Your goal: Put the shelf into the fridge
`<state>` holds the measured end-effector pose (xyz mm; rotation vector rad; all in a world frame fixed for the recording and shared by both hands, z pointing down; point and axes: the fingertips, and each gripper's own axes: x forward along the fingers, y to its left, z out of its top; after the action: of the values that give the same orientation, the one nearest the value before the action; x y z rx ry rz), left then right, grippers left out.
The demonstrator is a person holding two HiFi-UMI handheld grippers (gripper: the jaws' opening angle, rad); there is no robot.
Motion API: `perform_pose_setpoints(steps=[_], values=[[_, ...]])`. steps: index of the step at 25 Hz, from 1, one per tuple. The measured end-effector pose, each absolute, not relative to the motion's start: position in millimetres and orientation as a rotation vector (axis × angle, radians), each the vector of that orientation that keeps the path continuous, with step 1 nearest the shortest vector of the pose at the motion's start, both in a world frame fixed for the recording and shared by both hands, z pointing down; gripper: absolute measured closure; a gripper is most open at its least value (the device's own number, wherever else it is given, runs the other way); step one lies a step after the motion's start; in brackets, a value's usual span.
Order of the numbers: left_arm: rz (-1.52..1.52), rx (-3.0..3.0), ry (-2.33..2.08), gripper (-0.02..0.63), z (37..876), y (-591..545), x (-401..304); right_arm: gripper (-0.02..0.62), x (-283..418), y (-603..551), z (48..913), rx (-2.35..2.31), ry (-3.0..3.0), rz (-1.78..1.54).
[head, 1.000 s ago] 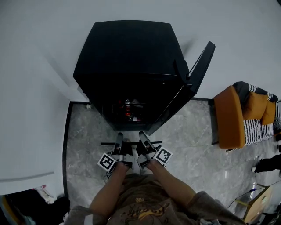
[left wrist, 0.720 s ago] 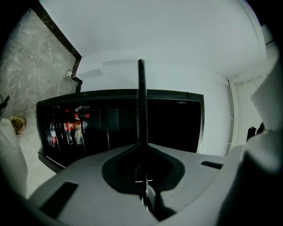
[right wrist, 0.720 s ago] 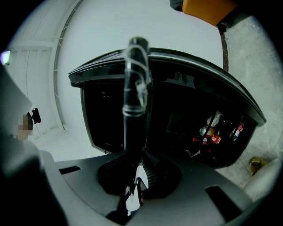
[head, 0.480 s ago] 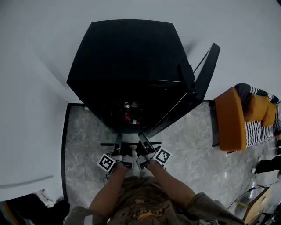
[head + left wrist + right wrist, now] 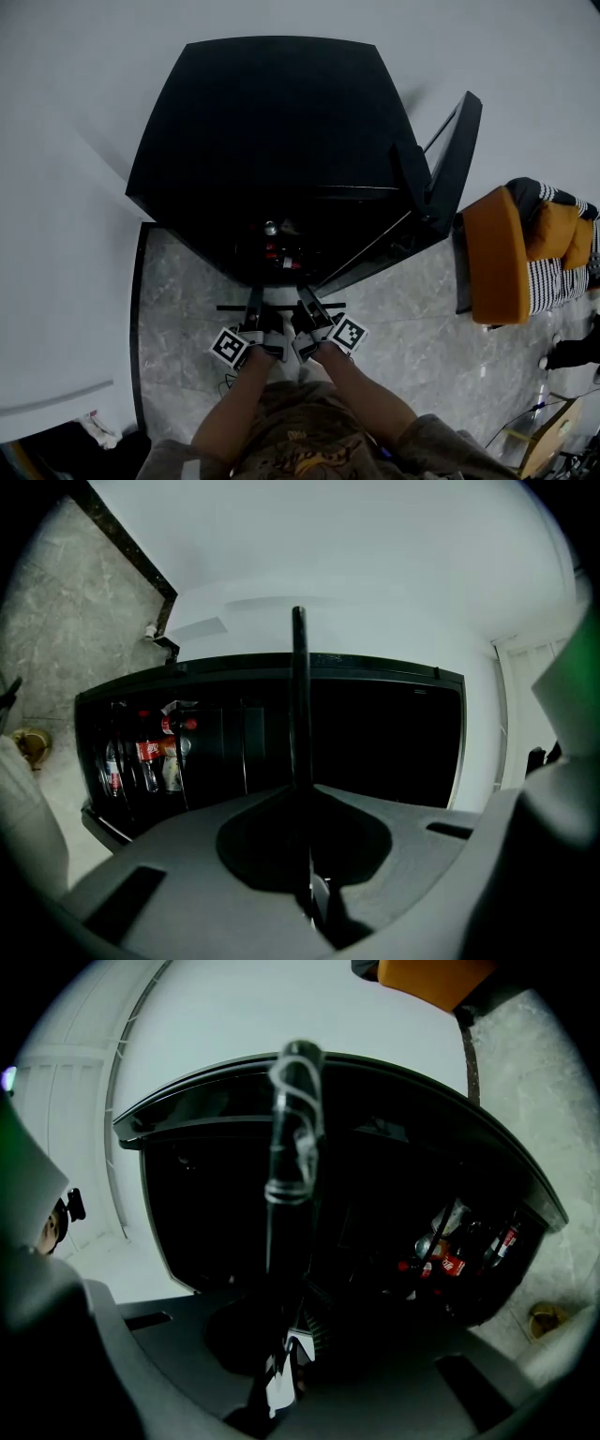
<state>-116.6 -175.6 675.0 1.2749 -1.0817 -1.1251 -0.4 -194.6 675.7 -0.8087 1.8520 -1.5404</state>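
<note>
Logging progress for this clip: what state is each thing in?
fridge door: open
shelf: outside the fridge, held in front of it
left gripper: jaws shut on shelf
right gripper: jaws shut on shelf
bottles: standing inside fridge

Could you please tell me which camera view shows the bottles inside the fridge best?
The left gripper view: the bottles stand lit and separable inside the fridge. The right gripper view shows the bottles dimmer and crowded together; the head view gives only small red specks.
</note>
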Motion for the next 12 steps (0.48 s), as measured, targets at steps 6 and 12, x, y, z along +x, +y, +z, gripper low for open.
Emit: perform_pose_setpoints(steps=[6, 12], values=[[-1.130, 1.261, -1.090, 0.591, 686, -191, -119, 0.557, -2, -210, 686, -0.828, 1.851, -1.538], [-1.137, 1.250, -1.085, 0.591, 691, -201, -118, 0.557, -2, -220, 694, -0.836, 1.842, -1.540]])
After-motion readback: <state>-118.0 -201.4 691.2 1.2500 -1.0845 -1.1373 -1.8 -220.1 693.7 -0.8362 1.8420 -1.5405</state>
